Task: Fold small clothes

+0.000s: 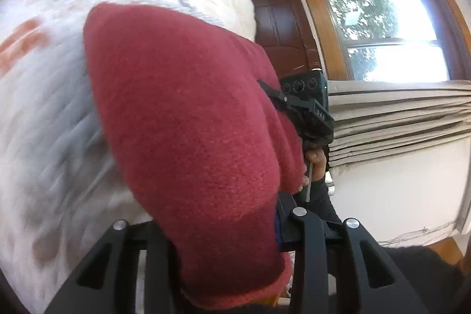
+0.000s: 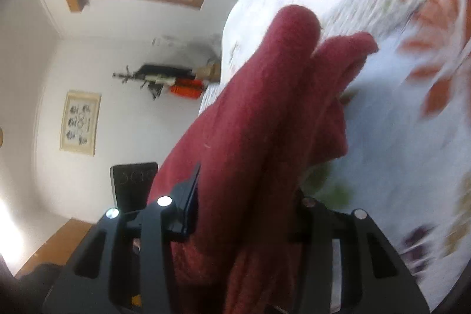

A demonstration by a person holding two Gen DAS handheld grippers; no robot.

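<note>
Both grippers, left gripper (image 1: 226,228) and right gripper (image 2: 241,214), clamp the red garment (image 1: 188,119) (soft, floppy, light fleece), best pinched at its edges.

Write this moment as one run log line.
left gripper: shut on red cloth | right gripper: shut on red cloth | over floral bedspread

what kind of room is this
Most likely a bedroom in a home: a floral quilted bedspread lies under the red garment, with a wood-framed window, drawn curtain and framed picture on the wall.
</note>
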